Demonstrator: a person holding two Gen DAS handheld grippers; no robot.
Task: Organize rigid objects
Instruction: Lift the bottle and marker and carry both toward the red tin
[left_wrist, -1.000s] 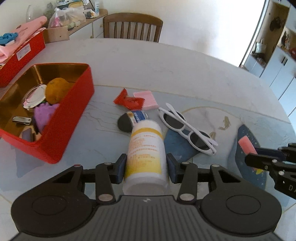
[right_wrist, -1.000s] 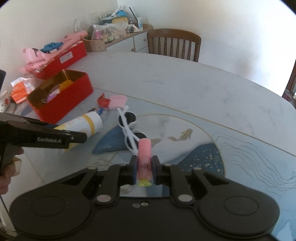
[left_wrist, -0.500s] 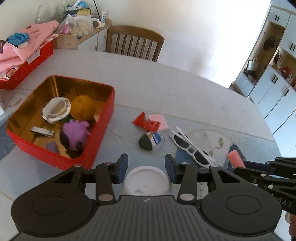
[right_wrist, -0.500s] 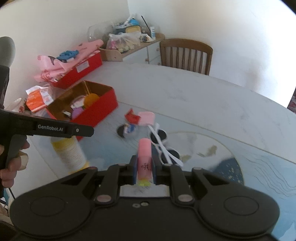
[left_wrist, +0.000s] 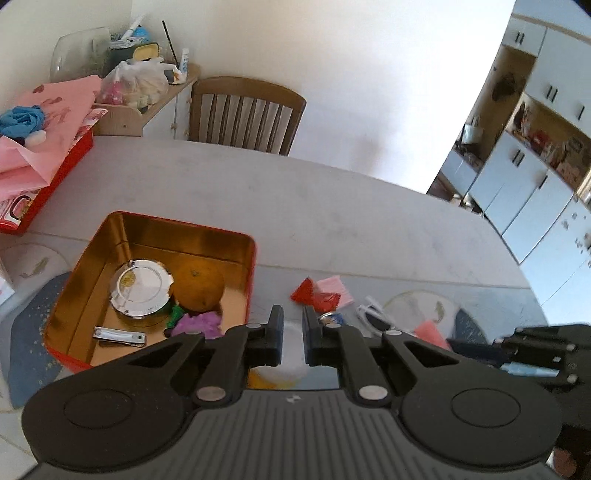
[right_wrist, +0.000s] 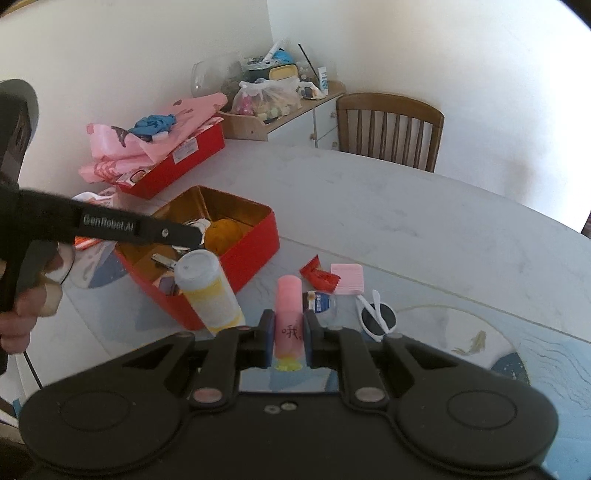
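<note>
The right gripper (right_wrist: 288, 316) is clamped on the pink tube (right_wrist: 289, 295), which looks light, stiff and slick and is best pinched mid-body. The left gripper (left_wrist: 293, 314) has just been closing and is nearly shut on nothing. The smooth bottle (right_wrist: 208, 291) tilts at the red tin's (right_wrist: 255, 258) 6 o'clock edge.

Home dining room: table (left_wrist: 332, 206), chair (left_wrist: 245, 112).

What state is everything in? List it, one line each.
Left gripper: jaws have just been closing, now nearly shut, nothing between them.
Right gripper: shut on the pink tube.
Yellow bottle: not gripped, tilted, cap up.
Red tin: open, partly filled.
</note>
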